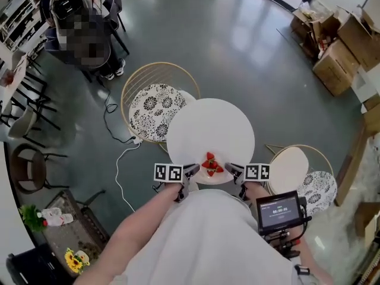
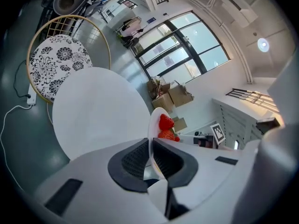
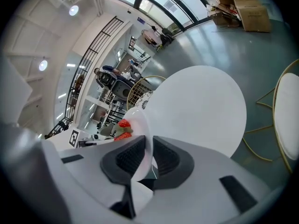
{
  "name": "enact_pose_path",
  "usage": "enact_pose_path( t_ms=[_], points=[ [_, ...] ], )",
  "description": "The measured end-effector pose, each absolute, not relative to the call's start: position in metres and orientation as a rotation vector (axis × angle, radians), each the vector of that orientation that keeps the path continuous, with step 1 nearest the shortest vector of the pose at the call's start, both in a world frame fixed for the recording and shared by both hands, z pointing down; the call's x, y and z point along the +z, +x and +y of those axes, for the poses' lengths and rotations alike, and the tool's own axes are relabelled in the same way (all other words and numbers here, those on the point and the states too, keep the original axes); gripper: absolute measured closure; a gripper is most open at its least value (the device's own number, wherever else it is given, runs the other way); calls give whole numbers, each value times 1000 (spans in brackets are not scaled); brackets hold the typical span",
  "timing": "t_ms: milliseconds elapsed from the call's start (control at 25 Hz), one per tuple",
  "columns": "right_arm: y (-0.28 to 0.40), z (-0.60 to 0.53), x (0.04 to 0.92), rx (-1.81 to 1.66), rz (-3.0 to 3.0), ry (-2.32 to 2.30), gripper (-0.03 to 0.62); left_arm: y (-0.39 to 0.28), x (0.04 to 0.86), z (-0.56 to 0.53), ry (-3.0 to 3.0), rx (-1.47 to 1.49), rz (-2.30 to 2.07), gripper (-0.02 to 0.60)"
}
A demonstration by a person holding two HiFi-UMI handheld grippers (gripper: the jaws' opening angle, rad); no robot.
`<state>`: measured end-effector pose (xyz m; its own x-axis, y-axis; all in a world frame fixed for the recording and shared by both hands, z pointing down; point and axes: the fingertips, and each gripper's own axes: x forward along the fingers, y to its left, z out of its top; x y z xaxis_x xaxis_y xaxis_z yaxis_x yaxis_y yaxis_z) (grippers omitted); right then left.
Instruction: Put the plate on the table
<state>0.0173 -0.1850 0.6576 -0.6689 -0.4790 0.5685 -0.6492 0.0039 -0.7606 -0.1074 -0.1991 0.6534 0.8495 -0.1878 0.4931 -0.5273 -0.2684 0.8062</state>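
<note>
Left gripper (image 1: pixel 191 171) and right gripper (image 1: pixel 233 170) each clamp opposite rims of the plate (image 1: pixel 209 180) over the near edge of the table (image 1: pixel 208 120), so an uneven tilt or early release could roll the strawberries (image 1: pixel 211 164) off or drop it.

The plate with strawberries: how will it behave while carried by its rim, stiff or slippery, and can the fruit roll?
The plate looks rigid and glossy, so it probably stays stiff but could slip where the left gripper and right gripper pinch only its rim. The loose strawberries may roll if it tilts.
</note>
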Motion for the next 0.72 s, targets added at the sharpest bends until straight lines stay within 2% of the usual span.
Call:
enact_pose_path(
  t_ms=[280,720],
  points=[
    [8,-181,670,1770,-2063,1227,559,-114,667,-200,1809,416,-487,563],
    [36,-156,698,1861,-1957,1227,559,-86,697,-180,1762,525,-475,563]
  ],
)
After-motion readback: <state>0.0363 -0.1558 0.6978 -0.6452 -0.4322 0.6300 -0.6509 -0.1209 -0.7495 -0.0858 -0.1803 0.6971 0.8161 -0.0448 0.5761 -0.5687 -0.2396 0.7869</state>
